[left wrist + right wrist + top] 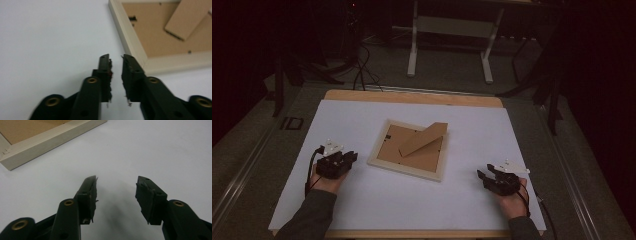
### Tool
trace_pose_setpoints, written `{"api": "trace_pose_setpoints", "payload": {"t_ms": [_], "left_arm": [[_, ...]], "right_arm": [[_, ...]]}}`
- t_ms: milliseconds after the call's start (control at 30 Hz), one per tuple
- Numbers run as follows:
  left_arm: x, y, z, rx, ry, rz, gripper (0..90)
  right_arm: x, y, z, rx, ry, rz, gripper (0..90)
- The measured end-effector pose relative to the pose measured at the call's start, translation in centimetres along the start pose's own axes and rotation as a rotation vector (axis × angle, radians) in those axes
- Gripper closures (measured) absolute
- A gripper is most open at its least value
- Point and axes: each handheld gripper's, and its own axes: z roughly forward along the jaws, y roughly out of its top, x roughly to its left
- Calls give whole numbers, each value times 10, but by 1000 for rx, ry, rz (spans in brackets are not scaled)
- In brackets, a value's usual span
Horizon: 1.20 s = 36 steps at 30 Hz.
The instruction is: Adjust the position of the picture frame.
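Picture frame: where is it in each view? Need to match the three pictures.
High view: picture frame lies back side up mid-table, on the white sheet between the two grippers.
Left gripper view: upper right, a corner just beyond the fingers.
Right gripper view: upper left, one corner, apart from the fingers.
Shared landmark: the frame's brown backing board, seen in all three.

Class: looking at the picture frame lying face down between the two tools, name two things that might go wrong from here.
1. The cardboard stand sticks up off the picture frame; a tool coming across might snag or bend it.
2. The left tool has nearly closed jaws, too narrow to straddle the frame's rim, so it may just push the frame across the white sheet.
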Motion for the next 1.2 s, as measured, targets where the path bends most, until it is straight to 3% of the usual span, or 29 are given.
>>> {"api": "trace_pose_setpoints", "payload": {"t_ms": [67, 200, 567, 733, 767, 900, 1000, 1100, 1167, 1200], "left_arm": [[0, 3, 2, -8, 1, 3, 900], [-1, 13, 12, -11, -4, 16, 900], [-5, 20, 32, 21, -3, 30, 900], [-14, 21, 36, 21, -27, 31, 900], [-21, 20, 38, 27, -37, 52, 900], [-31, 20, 37, 20, -60, 66, 900], [-36, 18, 34, 18, -72, 82, 900], [-40, 14, 31, 15, -85, 78, 900], [-42, 12, 30, 15, -88, 81, 900], [-45, 7, 27, 19, -97, 84, 900]], "right_arm": [[0, 0, 0, -1, 6, 0, 532], [1, -1, 1, 4, 7, -9, 540], [3, -1, 1, -5, 6, 1, 557], [3, -1, 2, -4, 6, 0, 569], [3, -1, 2, -4, 6, 2, 573], [4, -1, 2, -10, 18, 15, 626], [6, 2, 4, -10, 43, 34, 732], [14, 10, 8, 5, 51, -3, 884], [18, 13, 10, 5, 56, -16, 897], [27, 21, 15, 7, 85, -32, 899]]}}
